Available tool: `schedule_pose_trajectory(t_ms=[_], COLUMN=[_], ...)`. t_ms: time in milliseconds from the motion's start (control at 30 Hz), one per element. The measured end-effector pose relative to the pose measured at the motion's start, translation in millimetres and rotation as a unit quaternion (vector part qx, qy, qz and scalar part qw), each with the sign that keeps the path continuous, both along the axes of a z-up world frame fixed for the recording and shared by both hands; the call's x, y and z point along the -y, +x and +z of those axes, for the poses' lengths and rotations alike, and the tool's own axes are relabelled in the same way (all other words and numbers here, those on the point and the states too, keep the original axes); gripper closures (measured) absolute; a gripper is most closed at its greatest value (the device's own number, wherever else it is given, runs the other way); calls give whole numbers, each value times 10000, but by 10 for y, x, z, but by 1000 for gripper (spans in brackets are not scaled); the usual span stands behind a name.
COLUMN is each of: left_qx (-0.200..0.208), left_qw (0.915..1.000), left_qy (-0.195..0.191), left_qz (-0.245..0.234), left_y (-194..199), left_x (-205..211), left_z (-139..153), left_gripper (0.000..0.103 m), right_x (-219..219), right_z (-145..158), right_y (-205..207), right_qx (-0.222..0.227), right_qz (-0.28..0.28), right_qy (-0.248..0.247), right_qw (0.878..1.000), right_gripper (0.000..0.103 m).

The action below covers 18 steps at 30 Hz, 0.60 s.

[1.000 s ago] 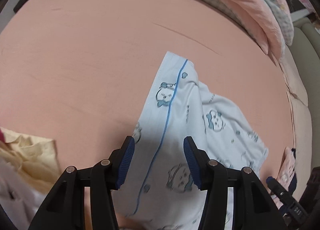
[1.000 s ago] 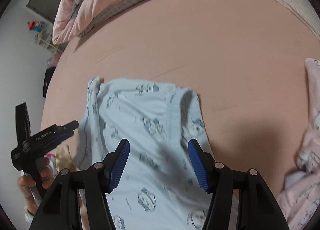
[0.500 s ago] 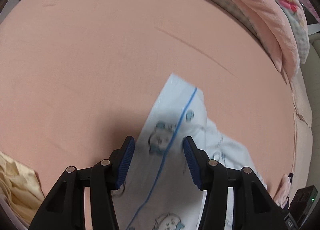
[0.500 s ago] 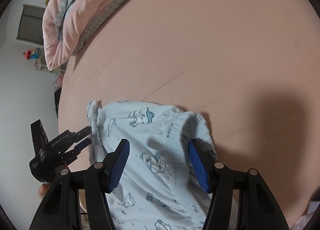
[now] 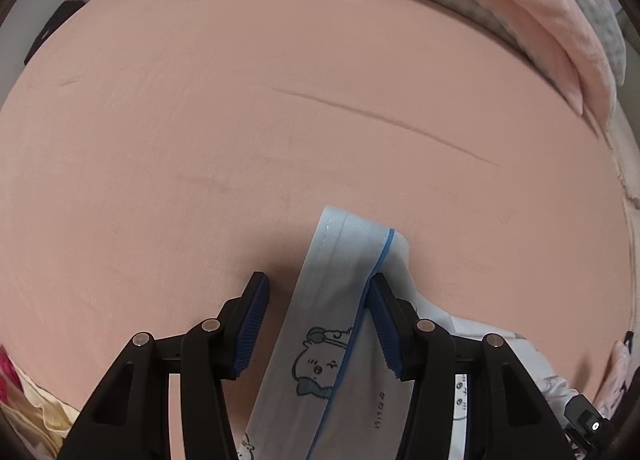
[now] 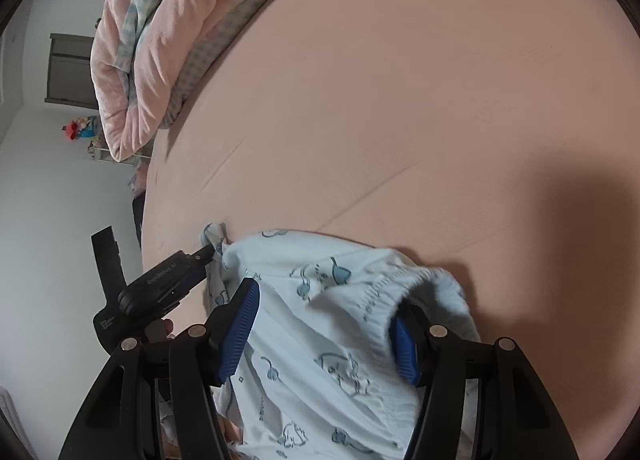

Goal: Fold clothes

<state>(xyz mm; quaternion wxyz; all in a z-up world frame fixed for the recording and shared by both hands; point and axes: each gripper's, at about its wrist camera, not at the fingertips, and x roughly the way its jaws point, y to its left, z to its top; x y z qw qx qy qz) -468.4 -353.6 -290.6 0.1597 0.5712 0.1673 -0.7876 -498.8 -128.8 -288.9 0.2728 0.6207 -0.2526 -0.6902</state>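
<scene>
Between the left tool's (image 5: 316, 324) half-open jaws, the pale blue garment's (image 5: 344, 300) piped leg runs lengthwise away over the bed (image 5: 280, 120), touching only the right pad. From the right wrist, the right tool (image 6: 326, 330) straddles its waistband, ungripped.

Bed sheet (image 5: 248, 132): peach-pink, spread wide ahead of both claws, with long shallow creases.
Quilt (image 6: 160, 40): pink and checked, bunched at the bed's far edge, well beyond the claws.
Yellow cloth (image 5: 40, 408): crumpled, low to the left of the left claw.
Toy (image 6: 80, 128): colourful, far off left of the right claw.
</scene>
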Motion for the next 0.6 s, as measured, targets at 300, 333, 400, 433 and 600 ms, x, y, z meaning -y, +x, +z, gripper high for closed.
schedule_pose_trajectory(t_ms=[300,333,400,433,600], left_qx=[-238,-271,-310,-317,-360], left_qw=[9997,9996,9995,9993,9986], left_qy=[36,12,-104,-149,-190], left_qz=[77,62,-45,-111,-338], left_y=[29,41,55,57,61], left_x=[-58,-71,-124,-152,-270], left_z=[-32,-29,-25,-18,36], left_gripper=[56,56,63,65,89], right_x=[-25,-41,-77,-98,-42], right_z=[-170,-179,-210,-224,-171], right_y=[-11,-6,0,-3,22], right_qx=[9,-20,-73,-59,-252], right_qz=[-338,-332,-305,-317,-238], right_qy=[387,515,637,576,753], right_qw=[9987,9981,9975,9978,9966], right_gripper=[81,93,102,103,103])
